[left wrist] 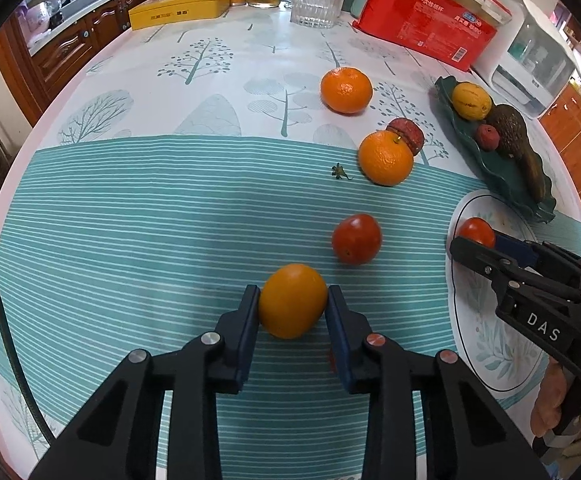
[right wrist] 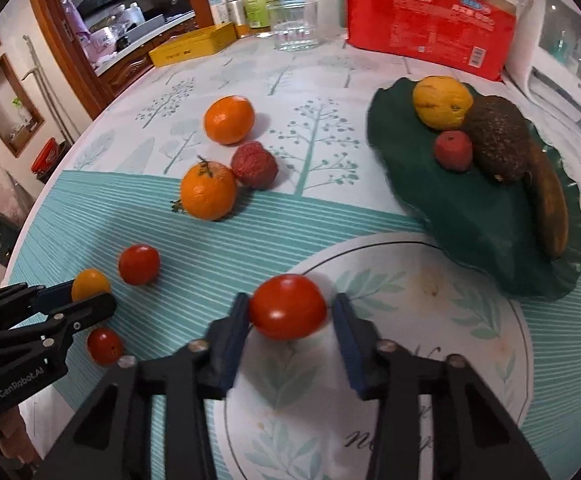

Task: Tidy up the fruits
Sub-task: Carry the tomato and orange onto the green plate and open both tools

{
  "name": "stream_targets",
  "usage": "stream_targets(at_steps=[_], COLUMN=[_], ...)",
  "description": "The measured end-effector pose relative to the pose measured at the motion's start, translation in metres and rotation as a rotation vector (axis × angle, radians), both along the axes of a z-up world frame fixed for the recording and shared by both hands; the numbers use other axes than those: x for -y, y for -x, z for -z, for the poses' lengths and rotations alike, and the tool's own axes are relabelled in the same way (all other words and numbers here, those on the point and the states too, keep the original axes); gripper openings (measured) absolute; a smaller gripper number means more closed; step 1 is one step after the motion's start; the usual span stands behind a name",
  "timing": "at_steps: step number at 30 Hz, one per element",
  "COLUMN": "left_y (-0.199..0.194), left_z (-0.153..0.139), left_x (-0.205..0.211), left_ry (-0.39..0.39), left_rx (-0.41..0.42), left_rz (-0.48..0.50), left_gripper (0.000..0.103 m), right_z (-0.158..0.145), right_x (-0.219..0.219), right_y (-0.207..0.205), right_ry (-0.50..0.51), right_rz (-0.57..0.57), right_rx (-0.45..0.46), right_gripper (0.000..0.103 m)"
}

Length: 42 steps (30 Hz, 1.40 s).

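My left gripper (left wrist: 292,304) is shut on a small orange-yellow tomato (left wrist: 292,300) low over the striped tablecloth. In the right wrist view my right gripper (right wrist: 292,314) brackets a red tomato (right wrist: 288,306) above a round white placemat (right wrist: 430,300). Its left pad touches the tomato and a thin gap shows at the right pad. More red tomatoes (right wrist: 138,265) (right wrist: 104,346) lie loose nearby. Two oranges (right wrist: 229,119) (right wrist: 208,190) and a dark red fruit (right wrist: 255,165) sit farther back. A green leaf-shaped plate (right wrist: 450,208) holds a yellow fruit, an avocado, a small red fruit and a long brown one.
Along the table's far side stand a red package (right wrist: 430,20), a glass (right wrist: 294,26), bottles, a yellow box (right wrist: 194,46) and a white appliance (right wrist: 562,60). The round table's edge curves along the left. A hand holds each gripper's handle.
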<state>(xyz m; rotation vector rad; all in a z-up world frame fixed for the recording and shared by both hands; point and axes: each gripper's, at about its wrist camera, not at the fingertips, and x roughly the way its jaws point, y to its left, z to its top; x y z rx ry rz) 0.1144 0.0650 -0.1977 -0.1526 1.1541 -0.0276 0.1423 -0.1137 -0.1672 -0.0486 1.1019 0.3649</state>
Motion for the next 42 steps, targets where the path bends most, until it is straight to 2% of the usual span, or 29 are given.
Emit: stream_targets(at_steps=[9,17,30,38,42], left_y=[0.003,0.002,-0.020,-0.055,-0.077], left_z=[-0.005,-0.034,-0.108,-0.149,-0.159], left_x=[-0.002,0.006,0.062,0.102,0.121], left_ry=[0.011,0.021,0.024,0.021,0.018], left_rx=[0.005,0.048,0.135,0.187,0.197], left_rz=[-0.015,0.012,0.152,0.221,0.246], left_gripper=[0.030,0.030,0.030,0.030,0.030], right_z=[-0.007,-0.028,-0.097,-0.146,-0.158], right_x=[0.001,0.011,0.084,0.135,0.150], right_y=[0.007,0.016,0.024,0.001,-0.018], right_ry=[-0.008,-0.027,-0.008,0.014,0.028], right_rz=[-0.005,0.015,0.110,0.183,0.205], right_rx=[0.016,0.037,0.094,0.179,0.209], right_gripper=[0.037,0.037,0.037,0.037,0.037])
